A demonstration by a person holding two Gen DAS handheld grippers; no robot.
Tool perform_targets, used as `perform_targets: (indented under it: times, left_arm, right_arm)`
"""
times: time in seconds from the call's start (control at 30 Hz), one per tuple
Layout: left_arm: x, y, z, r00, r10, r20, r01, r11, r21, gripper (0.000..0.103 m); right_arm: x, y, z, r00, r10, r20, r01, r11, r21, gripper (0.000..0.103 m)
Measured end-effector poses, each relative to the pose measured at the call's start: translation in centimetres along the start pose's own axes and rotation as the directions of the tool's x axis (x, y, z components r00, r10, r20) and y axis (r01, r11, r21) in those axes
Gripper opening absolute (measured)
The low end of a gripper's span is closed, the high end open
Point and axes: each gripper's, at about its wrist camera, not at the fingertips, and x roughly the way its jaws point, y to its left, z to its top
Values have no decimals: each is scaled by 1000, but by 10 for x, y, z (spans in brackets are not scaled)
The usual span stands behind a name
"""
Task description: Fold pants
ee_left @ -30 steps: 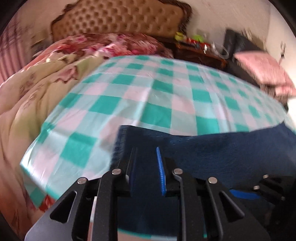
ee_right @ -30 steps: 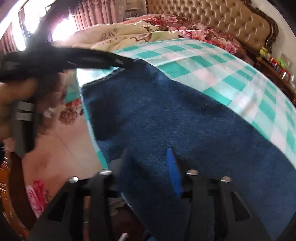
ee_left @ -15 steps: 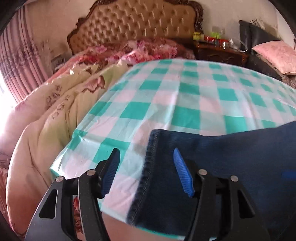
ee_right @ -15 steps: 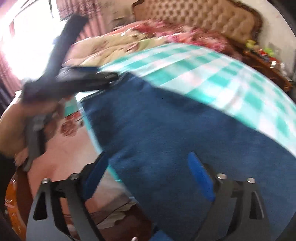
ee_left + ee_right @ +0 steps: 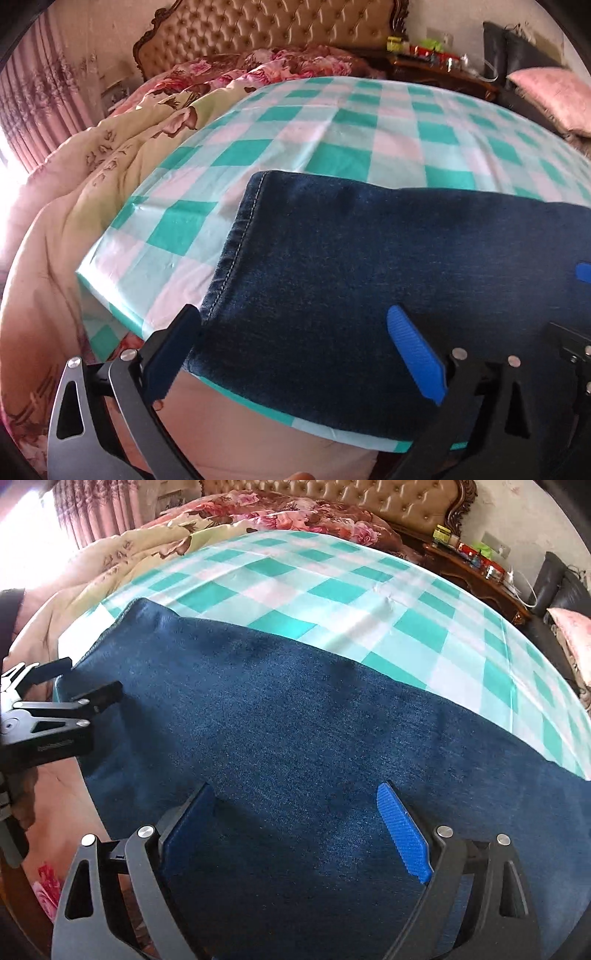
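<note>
Fingers of both grippers stand wide and hold nothing. The pants lie flat on the checked surface, hem at its left edge. I should grip the hem's two corners evenly before lifting.

A green and white checked cloth covers the bed. A floral quilt lies beside it, below the tufted headboard. A pink pillow rests near a wooden nightstand.
</note>
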Motion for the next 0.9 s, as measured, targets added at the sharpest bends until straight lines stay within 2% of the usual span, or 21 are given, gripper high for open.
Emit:
perform_targets:
  times: [0.13,0.23,0.43,0.53,0.57,0.6,0.63,0.7,0.77,0.8,0.83,0.87,0.9]
  left_arm:
    - [-1,-4,-2,999,38,4,-38,999,20,102]
    - [1,3,-1,1000,3,-6,-3,1000,-8,102]
    - [0,2,-6,999,-8,52,7,1000,24,102]
    - [3,9,-1,999,-35,23,34,999,26,102]
    - [3,11,0,1000,-16,27,15,1000,24,102]
    - [3,17,2,999,11,35,-12,1000,15,99]
    - [3,22,3,999,19,35,-19,1000,8,87]
    - [8,41,8,1000,-22,19,23,999,-28,77]
    - [12,59,12,1000,-20,14,21,998,-66,68]
    - [11,68,15,1000,-24,14,26,996,-87,65]
    - [9,76,16,1000,-20,21,22,993,-114,54]
    - [3,86,17,999,-15,31,20,988,-154,48]
    - [-2,93,17,998,-36,41,43,982,-185,43]
  right_arm:
    - [0,0,0,1000,2,-12,-2,1000,17,87]
    - [-1,-1,-2,1000,2,2,-2,1000,31,87]
    - [-4,-1,-9,998,5,56,-6,1000,26,87]
    - [-5,-2,-10,998,11,64,-12,1000,16,87]
    - [-7,-3,-9,998,21,65,-22,1000,10,86]
    - [-10,-5,-10,996,39,79,-40,999,7,86]
    - [-16,-7,-10,993,54,109,-54,999,-1,86]
    - [-22,-10,-6,988,23,153,-21,1000,-15,86]
    - [-24,-22,5,984,10,180,-15,1000,22,82]
    - [-23,-28,10,984,10,178,-18,999,41,71]
    - [-21,-37,17,984,3,175,-14,998,59,62]
    - [-17,-44,23,985,-6,170,-6,997,71,58]
    - [-12,-51,28,988,-13,156,0,997,77,47]
